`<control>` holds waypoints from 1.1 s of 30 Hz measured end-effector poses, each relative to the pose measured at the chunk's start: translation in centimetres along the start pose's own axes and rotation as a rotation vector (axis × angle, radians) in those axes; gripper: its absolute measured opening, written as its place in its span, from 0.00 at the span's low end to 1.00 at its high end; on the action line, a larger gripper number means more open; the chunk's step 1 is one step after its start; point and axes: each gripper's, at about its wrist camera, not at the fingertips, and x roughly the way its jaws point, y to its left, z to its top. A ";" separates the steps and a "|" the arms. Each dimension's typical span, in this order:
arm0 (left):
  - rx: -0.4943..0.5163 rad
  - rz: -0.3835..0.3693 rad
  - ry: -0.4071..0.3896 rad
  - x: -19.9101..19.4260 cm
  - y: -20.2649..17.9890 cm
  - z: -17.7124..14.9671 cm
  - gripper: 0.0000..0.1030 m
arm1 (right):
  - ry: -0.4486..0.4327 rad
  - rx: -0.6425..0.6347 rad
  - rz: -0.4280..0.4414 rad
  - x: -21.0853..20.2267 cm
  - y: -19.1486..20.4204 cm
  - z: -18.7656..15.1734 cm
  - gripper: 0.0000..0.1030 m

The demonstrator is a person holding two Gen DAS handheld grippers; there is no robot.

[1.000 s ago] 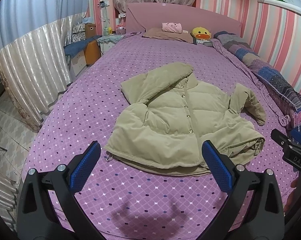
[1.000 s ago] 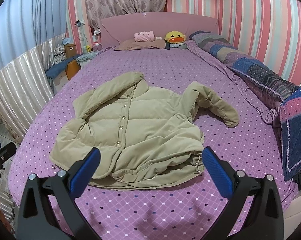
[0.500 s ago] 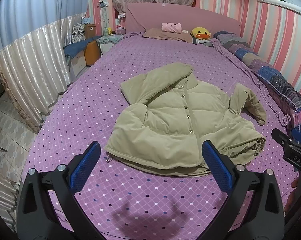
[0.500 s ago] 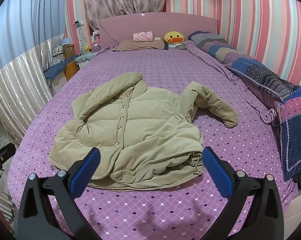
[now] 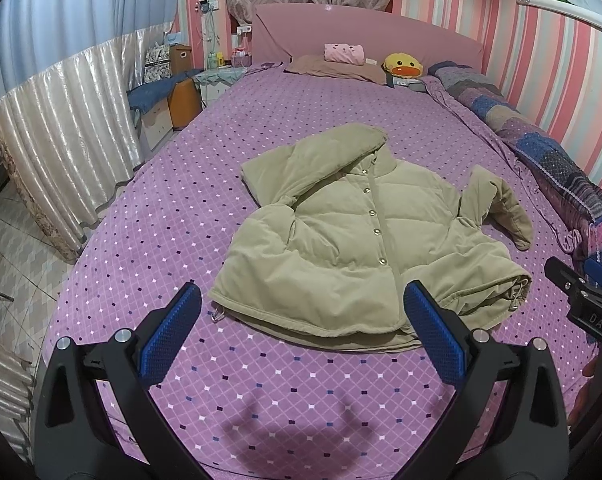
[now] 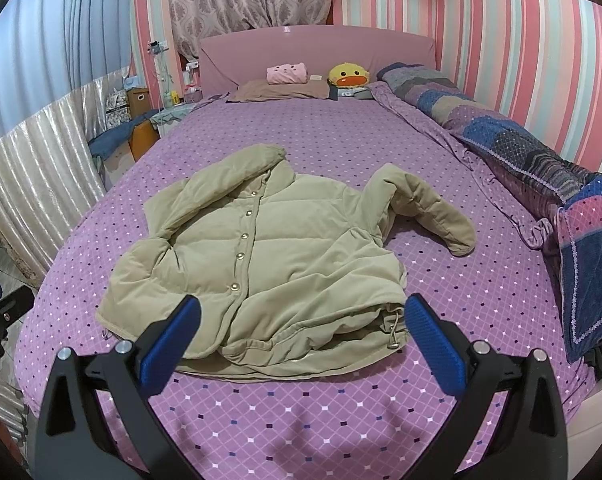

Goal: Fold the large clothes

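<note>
A beige padded jacket lies buttoned, front up, on the purple dotted bed cover. Its left sleeve is folded across towards the collar; its right sleeve bends out to the side. My left gripper hovers open just short of the jacket's hem, nothing between its blue pads. My right gripper is also open, over the hem by the drawstring toggle. The right gripper shows at the edge of the left wrist view.
Pillows and a yellow duck plush lie by the pink headboard. A patchwork quilt is bunched along the bed's right side. A bedside table and boxes stand left, beside a silvery curtain. Tiled floor lies left of the bed.
Both views have crept very slightly closer to the jacket's hem. The jacket has not moved and both grippers stay open.
</note>
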 end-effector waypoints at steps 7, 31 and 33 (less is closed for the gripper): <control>0.005 -0.002 0.002 -0.1 -0.1 -0.2 0.97 | 0.000 -0.001 -0.003 -0.1 0.1 -0.1 0.98; 0.007 -0.001 0.017 0.6 0.0 0.0 0.97 | 0.009 -0.001 -0.008 0.2 -0.1 -0.8 0.98; 0.005 -0.002 0.019 0.7 0.0 0.0 0.97 | 0.010 -0.002 -0.009 0.2 -0.2 -0.8 0.98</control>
